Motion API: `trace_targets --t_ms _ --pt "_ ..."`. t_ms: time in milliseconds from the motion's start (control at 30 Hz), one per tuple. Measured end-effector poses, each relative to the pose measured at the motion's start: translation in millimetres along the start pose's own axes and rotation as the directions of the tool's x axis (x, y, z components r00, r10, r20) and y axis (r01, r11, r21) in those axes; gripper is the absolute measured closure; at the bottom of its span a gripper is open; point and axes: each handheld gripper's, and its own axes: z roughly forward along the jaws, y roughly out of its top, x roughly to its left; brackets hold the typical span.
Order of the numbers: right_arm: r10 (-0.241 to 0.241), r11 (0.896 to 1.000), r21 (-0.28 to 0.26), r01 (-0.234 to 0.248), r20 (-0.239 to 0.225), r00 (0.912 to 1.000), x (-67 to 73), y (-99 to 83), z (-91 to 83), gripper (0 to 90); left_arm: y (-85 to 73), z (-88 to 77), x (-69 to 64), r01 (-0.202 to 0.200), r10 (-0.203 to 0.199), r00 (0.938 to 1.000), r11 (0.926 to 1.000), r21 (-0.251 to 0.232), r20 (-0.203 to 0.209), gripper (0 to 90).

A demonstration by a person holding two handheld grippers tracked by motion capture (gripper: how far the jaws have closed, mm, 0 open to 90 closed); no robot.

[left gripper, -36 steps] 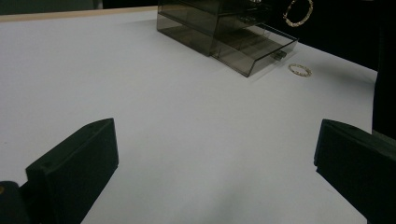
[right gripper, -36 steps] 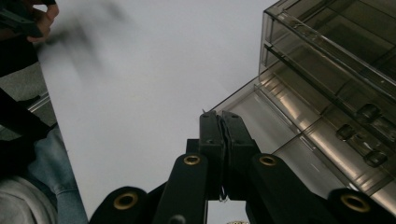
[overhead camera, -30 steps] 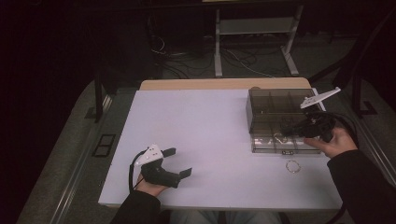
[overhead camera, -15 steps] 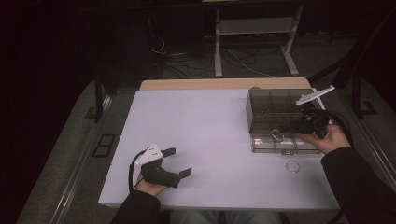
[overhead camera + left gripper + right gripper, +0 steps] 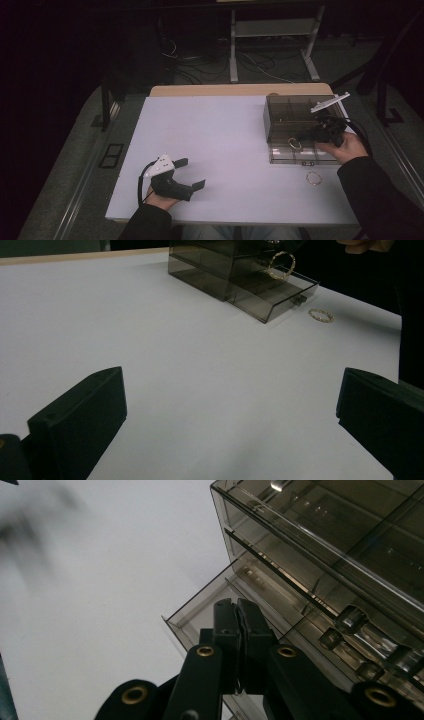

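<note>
A smoky clear drawer box (image 5: 290,112) stands at the table's right, its bottom drawer (image 5: 285,156) pulled out toward me. My right gripper (image 5: 301,138) reaches in over that drawer from the right, jaws shut on a thin gold bracelet (image 5: 294,144) that hangs upright just above the drawer. The left gripper view shows the same bracelet (image 5: 280,265) over the drawer (image 5: 280,295). In the right gripper view my right gripper (image 5: 237,606) has its pads pressed together and they hide the bracelet. A second gold bracelet (image 5: 313,178) lies flat on the table in front of the drawer. My left gripper (image 5: 191,173) rests open at the front left.
The white table top (image 5: 220,135) runs wide and bare between the two grippers. A wooden strip (image 5: 240,90) edges its far side. Beyond it are a metal stand (image 5: 272,35) and loose cables on the floor.
My right gripper has shifted a little left and down over the open drawer, carrying the bracelet. The left gripper has stayed put.
</note>
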Motion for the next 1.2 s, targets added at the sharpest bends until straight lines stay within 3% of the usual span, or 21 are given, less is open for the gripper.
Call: trace_targets --t_ms 533,1200 --pt "0.025 1.0 0.019 -0.025 -0.007 0.9997 -7.9 -6.3 20.8 87.0 0.0 0.1 0.1 -0.002 0.002 1.0 1.0 0.002 0.0 0.0" --pt "0.009 0.999 0.044 -0.01 0.012 0.9999 -5.0 -10.3 40.0 86.2 0.0 0.3 -0.4 -0.002 0.002 1.0 1.0 0.0 0.002 0.0"
